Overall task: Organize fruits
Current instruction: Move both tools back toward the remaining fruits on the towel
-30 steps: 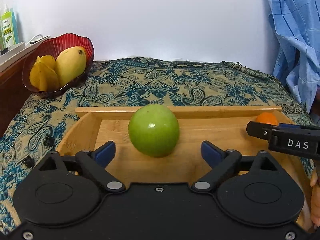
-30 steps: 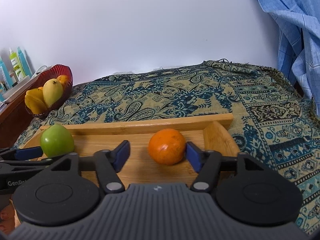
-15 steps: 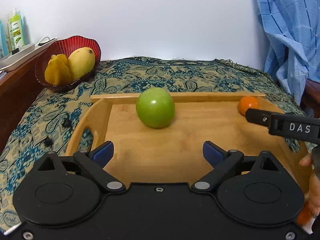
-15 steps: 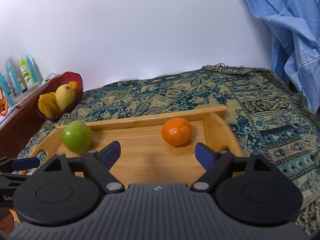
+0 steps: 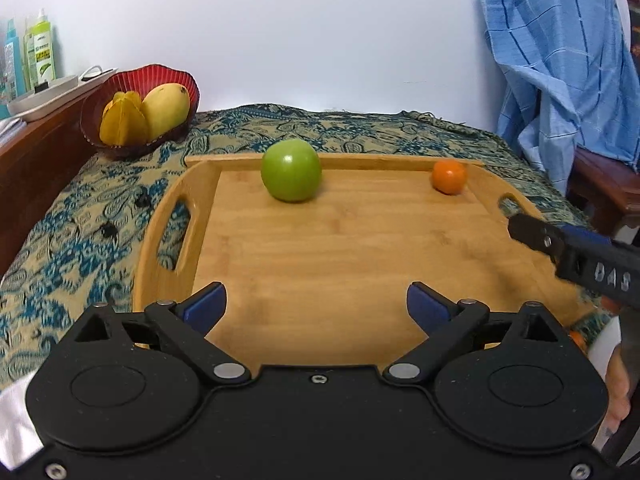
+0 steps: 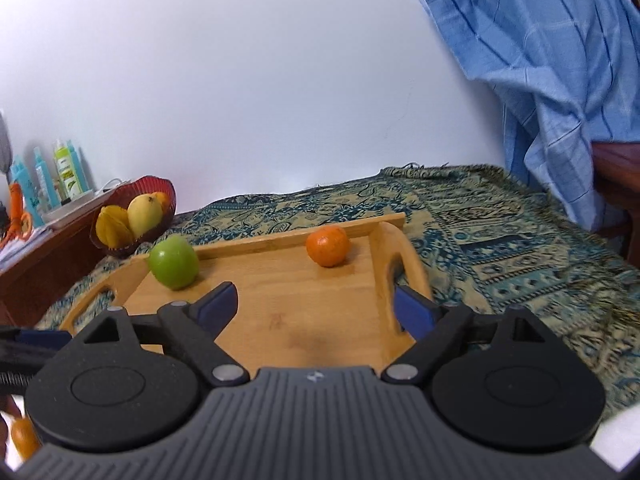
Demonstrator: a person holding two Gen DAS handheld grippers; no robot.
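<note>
A green apple (image 5: 291, 170) rests at the far left of the wooden tray (image 5: 340, 264), an orange (image 5: 449, 176) at its far right corner. In the right wrist view the apple (image 6: 173, 257) and the orange (image 6: 328, 246) lie on the same tray (image 6: 280, 312). My left gripper (image 5: 316, 306) is open and empty, pulled back over the tray's near edge. My right gripper (image 6: 316, 308) is open and empty, also back from the fruit; its finger (image 5: 576, 256) shows at the right of the left wrist view.
A red bowl (image 5: 132, 108) with a mango and a starfruit stands at the back left on the patterned cloth (image 5: 360, 128). Bottles (image 5: 36, 52) stand on a wooden shelf at the left. A blue cloth (image 5: 560, 60) hangs over a chair on the right.
Both grippers have drawn back and up from the fruit. The right gripper opened and let go of the orange. The apple and orange stay on the tray.
</note>
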